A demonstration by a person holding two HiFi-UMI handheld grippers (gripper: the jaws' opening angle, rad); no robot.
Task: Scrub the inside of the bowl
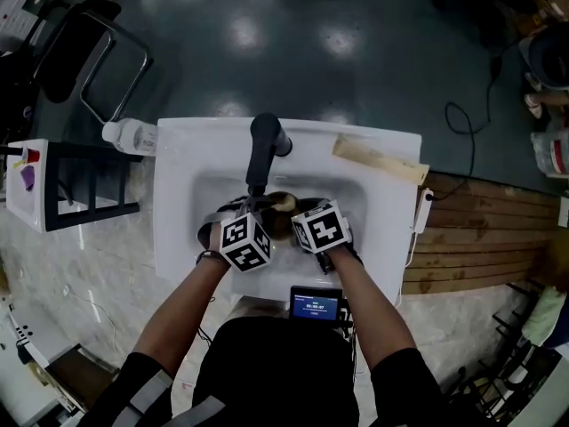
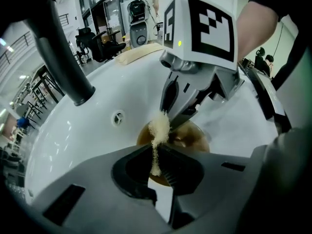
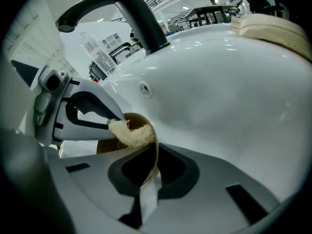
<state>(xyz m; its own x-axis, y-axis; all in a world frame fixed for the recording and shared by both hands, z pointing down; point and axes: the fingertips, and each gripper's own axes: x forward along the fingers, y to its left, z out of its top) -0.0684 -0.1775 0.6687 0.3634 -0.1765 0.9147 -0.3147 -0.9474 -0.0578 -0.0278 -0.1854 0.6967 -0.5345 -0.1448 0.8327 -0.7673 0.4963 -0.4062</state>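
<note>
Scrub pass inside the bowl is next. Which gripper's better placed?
Left. The left gripper pinches the scrubber, which rests inside the bowl. The right gripper is clamped on the bowl's rim and looks busy steadying it.

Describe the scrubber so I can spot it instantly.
Find the white sink under the black faucet; a brown bowl is in its basin. Inside the bowl, pinched by the left gripper, is the scrubber: the only pale, straw-coloured, fibrous wad among smooth, hard things.
</note>
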